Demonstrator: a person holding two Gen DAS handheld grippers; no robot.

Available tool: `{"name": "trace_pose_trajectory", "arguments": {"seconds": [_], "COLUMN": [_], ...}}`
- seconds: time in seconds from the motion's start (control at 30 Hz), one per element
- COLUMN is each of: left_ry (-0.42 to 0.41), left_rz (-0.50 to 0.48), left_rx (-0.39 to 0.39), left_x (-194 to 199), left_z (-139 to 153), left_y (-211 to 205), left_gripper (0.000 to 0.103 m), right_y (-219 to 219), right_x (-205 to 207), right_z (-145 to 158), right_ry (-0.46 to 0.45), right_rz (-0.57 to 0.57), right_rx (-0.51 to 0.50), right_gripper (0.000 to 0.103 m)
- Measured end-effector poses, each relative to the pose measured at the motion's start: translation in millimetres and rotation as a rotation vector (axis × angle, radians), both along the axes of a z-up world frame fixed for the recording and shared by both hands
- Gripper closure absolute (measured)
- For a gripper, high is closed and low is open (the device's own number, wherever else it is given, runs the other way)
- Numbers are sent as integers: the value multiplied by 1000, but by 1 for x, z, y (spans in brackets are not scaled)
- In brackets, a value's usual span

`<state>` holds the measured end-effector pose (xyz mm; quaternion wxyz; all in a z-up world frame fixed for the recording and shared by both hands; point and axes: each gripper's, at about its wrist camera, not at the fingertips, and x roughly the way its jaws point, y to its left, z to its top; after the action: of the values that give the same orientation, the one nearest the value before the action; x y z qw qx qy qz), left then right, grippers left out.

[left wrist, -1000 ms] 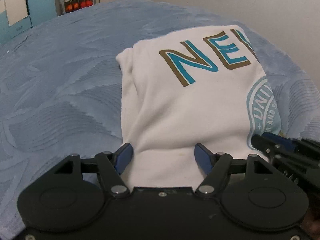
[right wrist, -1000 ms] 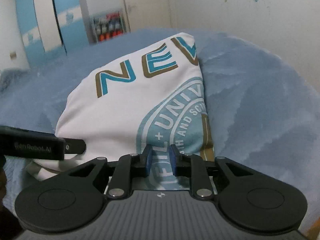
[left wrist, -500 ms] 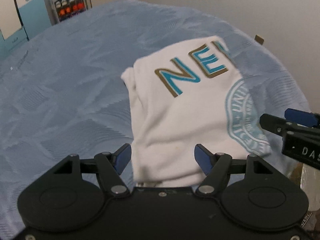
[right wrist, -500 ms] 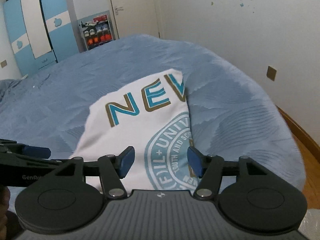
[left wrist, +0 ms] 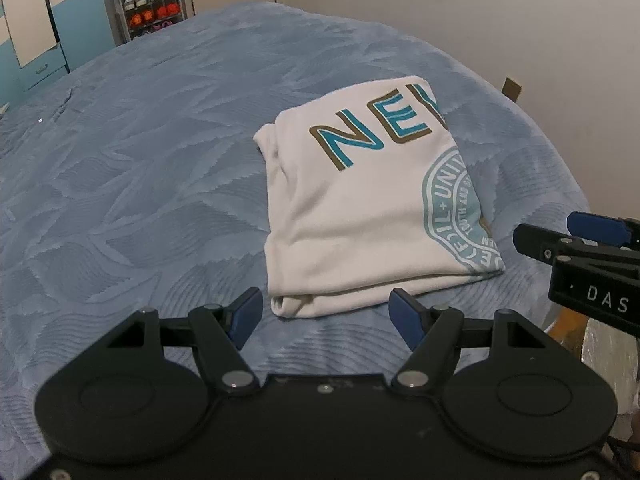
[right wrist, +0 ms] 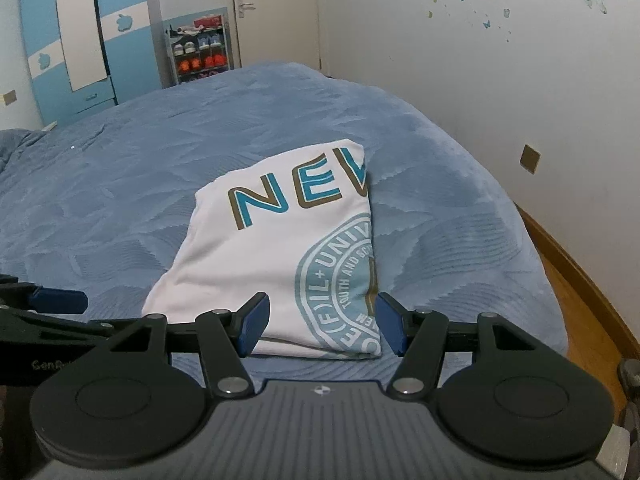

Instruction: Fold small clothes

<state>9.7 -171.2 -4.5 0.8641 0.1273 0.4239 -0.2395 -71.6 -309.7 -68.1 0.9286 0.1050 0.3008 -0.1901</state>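
While our left gripper (left wrist: pixel 324 312) is hovering with its fingers spread and empty, the white T-shirt (left wrist: pixel 372 216) is lying as a compact folded rectangle on the blue bedspread (left wrist: pixel 152 184), just ahead of both tools. Our right gripper (right wrist: pixel 320 324) is likewise gaping, grasping nothing; we are judging this garment's folding finished.

Home bedroom: blue bed (right wrist: pixel 440 208), wardrobe (right wrist: pixel 80 40), shoe rack (right wrist: pixel 200 52).
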Motion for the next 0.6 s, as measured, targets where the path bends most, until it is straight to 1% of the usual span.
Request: {"name": "trace_pose_trajectory", "arguments": {"seconds": [0.2,0.6], "left_ry": [-11,-11], "left_rz": [-3,-11], "left_rx": [-3,16], "left_x": [0,-4], "left_z": [5,4], "left_y": [2,0], "left_gripper": [31,31], "right_y": [0,-2], "right_x": [-1,-4], "right_z": [3,3], "right_ry": [1,-5], "right_rz": [-8,-11], "right_rx": [-7,-5], "right_gripper": [32,32]}}
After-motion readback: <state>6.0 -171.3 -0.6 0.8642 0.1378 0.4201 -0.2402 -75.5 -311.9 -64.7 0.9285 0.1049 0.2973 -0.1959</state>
